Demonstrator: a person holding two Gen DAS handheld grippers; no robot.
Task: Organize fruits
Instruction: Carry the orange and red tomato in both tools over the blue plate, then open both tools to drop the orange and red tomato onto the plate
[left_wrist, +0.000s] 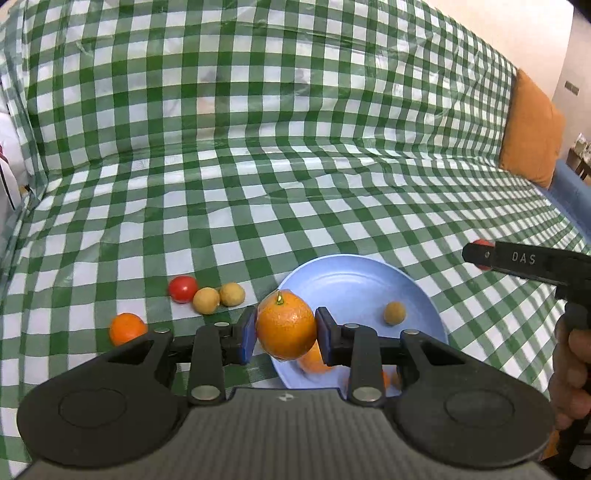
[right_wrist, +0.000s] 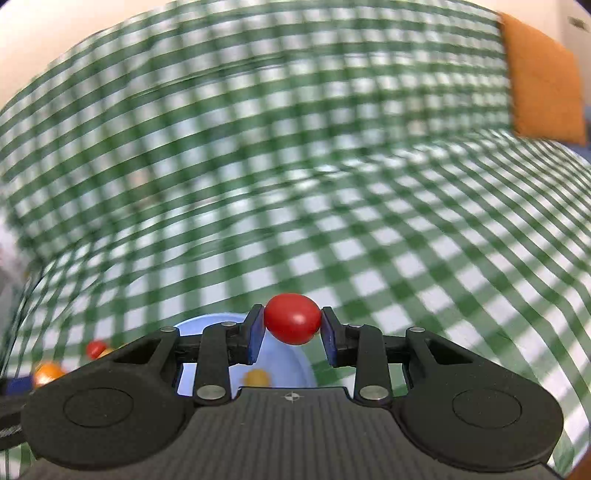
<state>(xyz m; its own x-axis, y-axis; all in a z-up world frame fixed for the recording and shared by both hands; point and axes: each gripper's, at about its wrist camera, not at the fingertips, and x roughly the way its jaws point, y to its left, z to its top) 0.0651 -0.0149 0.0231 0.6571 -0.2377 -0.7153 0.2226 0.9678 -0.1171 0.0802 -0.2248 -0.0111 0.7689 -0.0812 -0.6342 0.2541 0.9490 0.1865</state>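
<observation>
My left gripper (left_wrist: 285, 329) is shut on an orange (left_wrist: 286, 325) and holds it above the left rim of a light blue plate (left_wrist: 354, 284). The plate holds a small yellow fruit (left_wrist: 394, 313) and another orange (left_wrist: 314, 360), partly hidden behind the held one. On the cloth to the left lie a red tomato (left_wrist: 183, 288), two yellow fruits (left_wrist: 206, 300) and an orange (left_wrist: 127, 328). My right gripper (right_wrist: 292, 325) is shut on a red tomato (right_wrist: 292, 323) above the plate's (right_wrist: 284, 354) right edge; it also shows in the left wrist view (left_wrist: 480, 254).
A green-and-white checked cloth (left_wrist: 258, 166) covers the sofa seat and backrest. An orange cushion (left_wrist: 532, 129) leans at the far right. The right wrist view is motion-blurred.
</observation>
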